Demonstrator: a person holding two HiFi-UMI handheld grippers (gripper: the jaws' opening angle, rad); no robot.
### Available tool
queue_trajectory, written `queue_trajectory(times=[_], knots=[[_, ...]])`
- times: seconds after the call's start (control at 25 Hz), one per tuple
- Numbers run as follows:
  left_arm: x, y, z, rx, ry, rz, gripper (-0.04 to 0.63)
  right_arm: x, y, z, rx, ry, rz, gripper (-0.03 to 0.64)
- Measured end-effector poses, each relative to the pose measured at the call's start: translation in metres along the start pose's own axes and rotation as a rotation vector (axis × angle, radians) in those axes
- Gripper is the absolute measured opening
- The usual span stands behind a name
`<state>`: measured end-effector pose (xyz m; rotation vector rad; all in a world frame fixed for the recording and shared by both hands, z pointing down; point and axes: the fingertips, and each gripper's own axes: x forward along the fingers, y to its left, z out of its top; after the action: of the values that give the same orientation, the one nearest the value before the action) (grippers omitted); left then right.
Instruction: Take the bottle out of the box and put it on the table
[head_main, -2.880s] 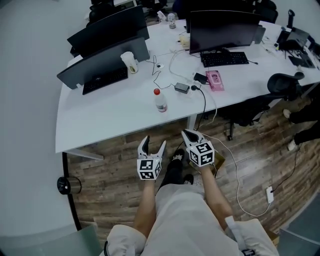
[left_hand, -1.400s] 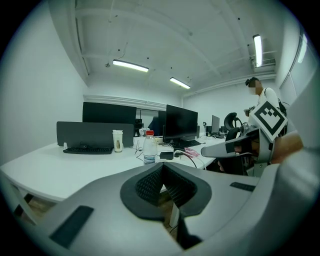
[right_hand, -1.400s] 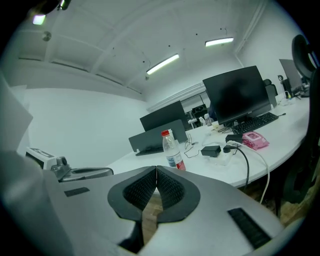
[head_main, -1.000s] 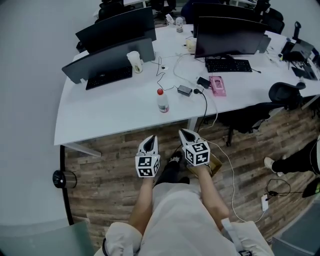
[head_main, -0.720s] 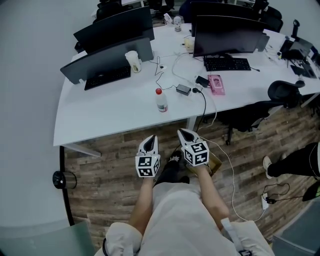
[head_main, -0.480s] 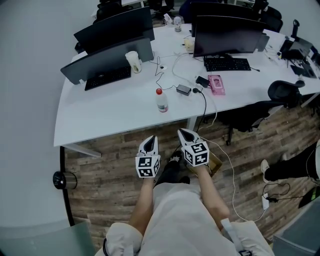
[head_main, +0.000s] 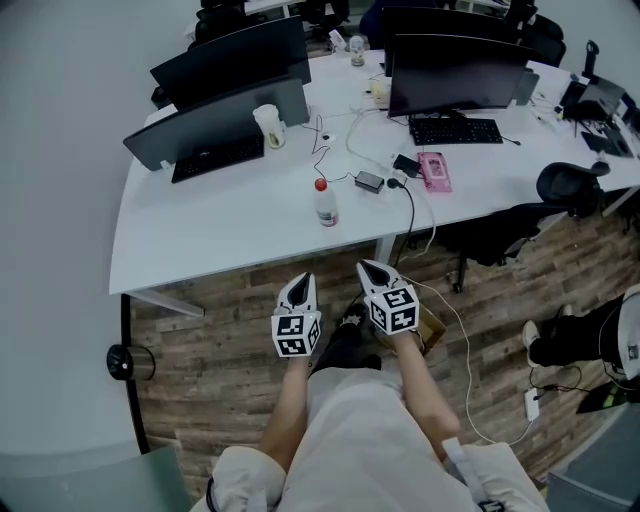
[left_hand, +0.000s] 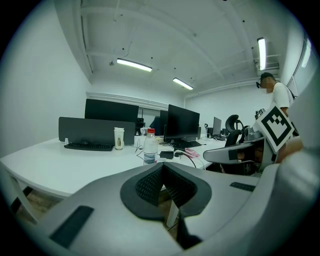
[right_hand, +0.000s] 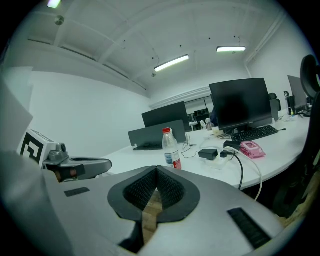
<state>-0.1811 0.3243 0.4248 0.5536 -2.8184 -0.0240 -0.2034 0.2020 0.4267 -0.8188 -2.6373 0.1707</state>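
Head view, left to right: my left gripper (head_main: 300, 284) hangs over the floor, jaws pressed together on nothing. The bottle (head_main: 324, 203) stands upright on the desk (head_main: 200, 240), well apart from both grippers. My right gripper (head_main: 373, 270) is likewise closed and empty, near the box (head_main: 432, 324). I judge the placing done; no further grasp seems called for.
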Motion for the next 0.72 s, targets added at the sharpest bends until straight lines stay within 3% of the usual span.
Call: queue_trajectory(times=[0.72], knots=[[0.0011,0.0013,-0.0052,-0.006,0.013,-0.007,0.014,-0.0002,0.0049,-0.0052,-0.018,0.018,0.014,0.04]])
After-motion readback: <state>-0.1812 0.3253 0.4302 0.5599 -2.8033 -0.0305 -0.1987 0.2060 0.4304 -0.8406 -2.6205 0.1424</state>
